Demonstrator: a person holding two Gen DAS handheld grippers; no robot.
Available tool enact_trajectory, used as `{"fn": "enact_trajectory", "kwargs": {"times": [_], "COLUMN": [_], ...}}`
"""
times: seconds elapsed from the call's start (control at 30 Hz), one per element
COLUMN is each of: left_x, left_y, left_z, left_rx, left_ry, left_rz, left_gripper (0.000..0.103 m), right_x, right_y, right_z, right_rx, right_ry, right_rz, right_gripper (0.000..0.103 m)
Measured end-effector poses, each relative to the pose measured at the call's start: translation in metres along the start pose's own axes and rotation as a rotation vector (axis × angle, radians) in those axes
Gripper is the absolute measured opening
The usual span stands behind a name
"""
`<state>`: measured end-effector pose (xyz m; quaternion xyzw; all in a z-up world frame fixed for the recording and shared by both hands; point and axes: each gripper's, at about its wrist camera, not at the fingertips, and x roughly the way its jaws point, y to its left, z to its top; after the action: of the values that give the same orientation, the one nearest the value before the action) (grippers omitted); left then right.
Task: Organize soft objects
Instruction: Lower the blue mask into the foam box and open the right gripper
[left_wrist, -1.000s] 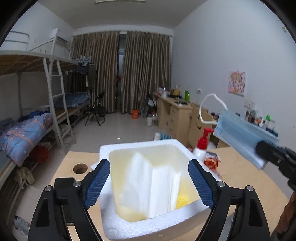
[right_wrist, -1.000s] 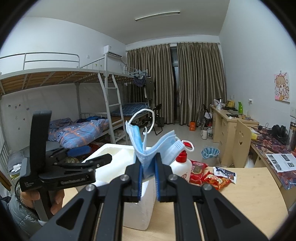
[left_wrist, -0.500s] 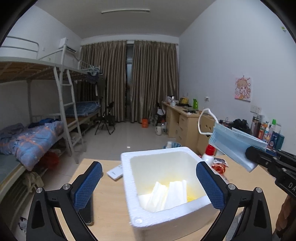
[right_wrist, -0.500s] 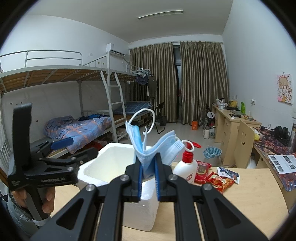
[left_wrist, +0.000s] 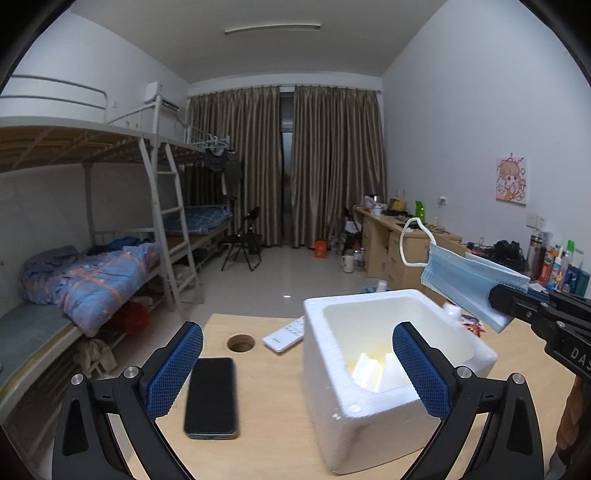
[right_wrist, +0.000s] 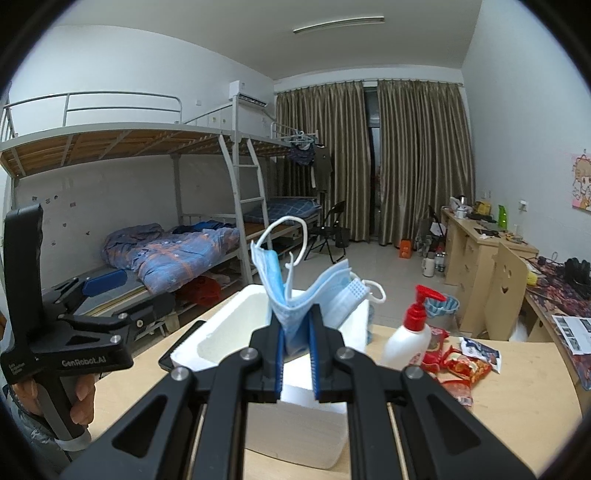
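right claw (right_wrist: 295, 347): clamped tight on a folded blue pleated face mask (right_wrist: 295, 295), held up in the air just above the box rim
left claw (left_wrist: 295, 373): spread wide, nothing in it, hanging over the surface
box: white styrofoam box (left_wrist: 369, 417) sitting on the light wood surface (left_wrist: 273, 387), white folded stuff (left_wrist: 373, 371) down inside
other stuff: black phone (left_wrist: 211, 397) lying flat left of the box, white pump bottle with red top (right_wrist: 410, 339) and red snack packs (right_wrist: 454, 365) on its right

A light wooden table (left_wrist: 273, 373) with a round cable hole is carrying a white foam box (left_wrist: 373, 417), a black smartphone (left_wrist: 211, 397) lying near left, a white remote (left_wrist: 284, 334) farther back, and a white red-capped pump bottle (right_wrist: 408, 341) beside red snack packets (right_wrist: 456, 363) sitting right.
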<state>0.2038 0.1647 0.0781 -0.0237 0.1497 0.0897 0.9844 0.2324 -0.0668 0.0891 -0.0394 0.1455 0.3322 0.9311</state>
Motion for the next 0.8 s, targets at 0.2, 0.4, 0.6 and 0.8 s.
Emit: {"fn": "enact_trajectory", "kwargs": {"times": [0.2, 0.4, 0.6, 0.8], "left_x": [-0.011, -0.017, -0.018, -0.02], "left_y": [0.011, 0.016, 0.022, 0.028], "left_z": [-0.003, -0.008, -0.01, -0.01], "left_rx": [-0.005, -0.002, -0.013, -0.031], "left_ry": [-0.007, -0.005, -0.004, -0.007], "left_rz": [0.035, 0.048, 0.044, 0.042], "left_gripper": [0.103, 0.103, 0.103, 0.103], "right_x": [0.013, 0.027, 0.043, 0.042], "right_y": [0.009, 0.015, 0.022, 0.024], "right_z": [0.001, 0.0, 0.0, 0.0], "right_rx": [-0.008, -0.013, -0.043, -0.047], "right_ry": [0.019, 0.037, 0.067, 0.053], "right_rz": [0.023, 0.033, 0.044, 0.043], "right_gripper": [0.014, 0.014, 0.017, 0.056]}}
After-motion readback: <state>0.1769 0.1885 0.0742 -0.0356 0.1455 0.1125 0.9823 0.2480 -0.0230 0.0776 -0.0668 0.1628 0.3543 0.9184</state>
